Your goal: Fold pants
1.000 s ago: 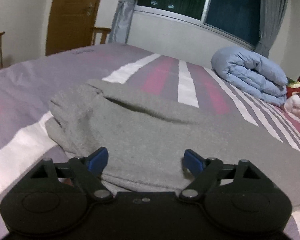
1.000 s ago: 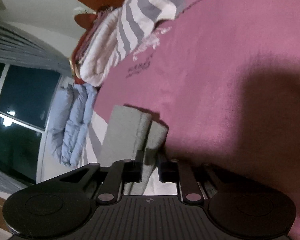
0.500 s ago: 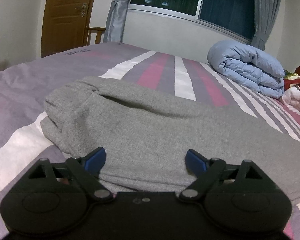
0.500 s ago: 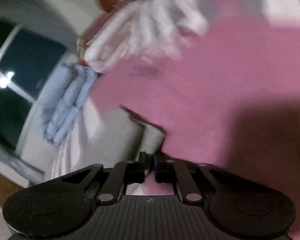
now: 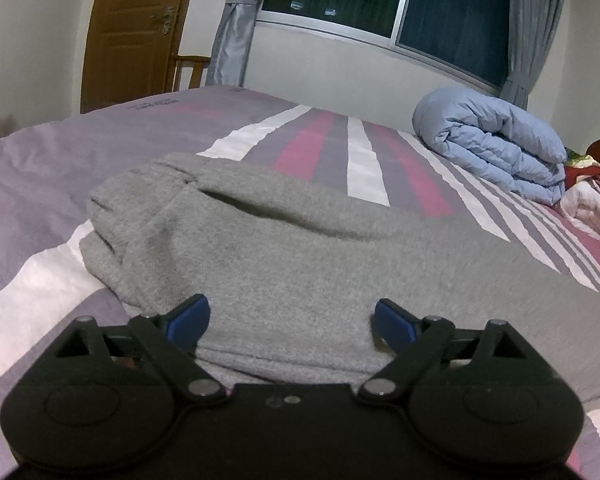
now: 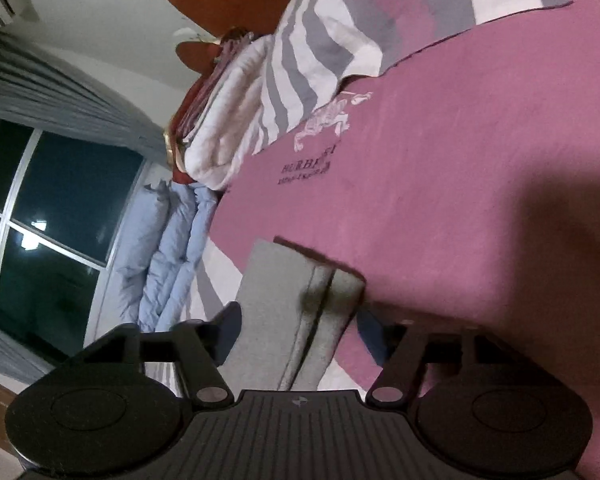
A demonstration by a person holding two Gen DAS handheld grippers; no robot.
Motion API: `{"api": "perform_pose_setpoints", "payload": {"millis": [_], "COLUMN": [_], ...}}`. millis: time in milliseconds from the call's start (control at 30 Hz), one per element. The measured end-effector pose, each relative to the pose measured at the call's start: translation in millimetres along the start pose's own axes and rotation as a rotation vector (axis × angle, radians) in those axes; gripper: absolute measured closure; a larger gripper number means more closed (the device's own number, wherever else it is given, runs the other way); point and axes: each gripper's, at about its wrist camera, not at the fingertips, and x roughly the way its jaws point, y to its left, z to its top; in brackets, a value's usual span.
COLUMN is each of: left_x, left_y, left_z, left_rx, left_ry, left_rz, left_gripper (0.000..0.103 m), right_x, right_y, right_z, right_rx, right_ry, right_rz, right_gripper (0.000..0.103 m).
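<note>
Pink bedsheet (image 6: 440, 184) printed BURBERRY, grey pants (image 6: 284, 300), grippers open

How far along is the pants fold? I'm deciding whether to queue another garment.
Done: the gray pants lie doubled lengthwise on the bed, legs stacked at the cuff end. In hand: nothing; left gripper and right gripper both stand open around fabric. Left: the crosswise folds.
</note>
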Motion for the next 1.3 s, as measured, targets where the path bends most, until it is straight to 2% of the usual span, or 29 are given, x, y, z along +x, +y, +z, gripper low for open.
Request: {"api": "perform_pose_setpoints", "payload": {"millis": [67, 100, 133, 233, 400, 467, 500, 567, 600, 767, 867, 967, 1000, 1100, 1233, 1300], "left_x": [-0.7, -1.0, -2.3, -4.9, -0.3, 0.2, -0.1, 0.4, 0.6, 0.8, 0.9, 0.3, 0.0, -0.1, -0.5, -0.4], "left_y": [0.6, 1.2, 1.4, 1.9, -0.3, -0.3, 0.5, 0.8, 0.7, -0.2, -0.5, 0.7, 1.1, 1.1, 2.0, 2.4], "left_z": [0.6, 0.8, 1.6, 2.6, 2.0, 1.9, 1.9, 1.9, 1.9, 1.8, 1.7, 1.6, 1.1, 0.6, 0.4, 0.5], "left_rx": [-0.006, -0.009, -0.013, -0.017, -0.004, -0.002, -0.003, -0.003, -0.002, -0.003, -0.002, -0.005, -0.006, 0.002, 0.003, 0.004], "left_ry": [-0.004, -0.006, -0.011, -0.021, -0.006, -0.004, -0.004, -0.003, -0.002, -0.002, -0.002, -0.002, -0.002, 0.0, 0.0, 0.001], "left_rz": [-0.003, -0.004, -0.003, -0.007, 0.0, -0.001, -0.002, -0.002, -0.001, -0.003, -0.003, -0.009, -0.009, -0.005, -0.006, -0.006], "left_gripper": [0.02, 0.02, 0.02, 0.02, 0.02, 0.019, 0.019, 0.019, 0.019, 0.019, 0.018, 0.019, 0.019, 0.019, 0.018, 0.018], "right_x": [-1.1, 1.1, 0.9, -5.1, 15.7, 28.9, 34.9, 43.7, 45.7, 12.2, 5.3, 22.9, 27.7, 25.2, 17.7, 22.4], "right_y": [1.1, 2.3, 2.9, 6.6, 2.9, 7.0, 10.8, 16.3, 19.6, 44.5, 40.4, 15.4, 6.1, 9.3, 25.2, 25.2], "right_z": [-1.0, -2.5, -3.2, -6.1, -9.1, -9.1, -9.0, -9.2, -9.5, -12.3, -7.2, -6.4, -7.0, -8.8, -4.8, -2.6], "right_rx": [-0.004, -0.007, -0.008, -0.015, 0.013, -0.012, -0.029, -0.046, -0.055, -0.131, -0.142, -0.113, -0.086, -0.103, -0.186, -0.202], "right_ry": [0.003, 0.013, 0.016, -0.013, 0.054, 0.077, 0.084, 0.111, 0.127, 0.078, 0.073, 0.093, 0.109, 0.085, 0.041, 0.06], "right_rz": [0.01, 0.015, 0.011, 0.02, 0.004, -0.023, -0.041, -0.066, -0.072, 0.017, -0.012, -0.107, -0.115, -0.088, -0.01, -0.032], "right_gripper": [0.048, 0.059, 0.062, 0.062, 0.062, 0.062, 0.066, 0.09, 0.097, 0.098, 0.098, 0.098, 0.098, 0.098, 0.098, 0.098]}}
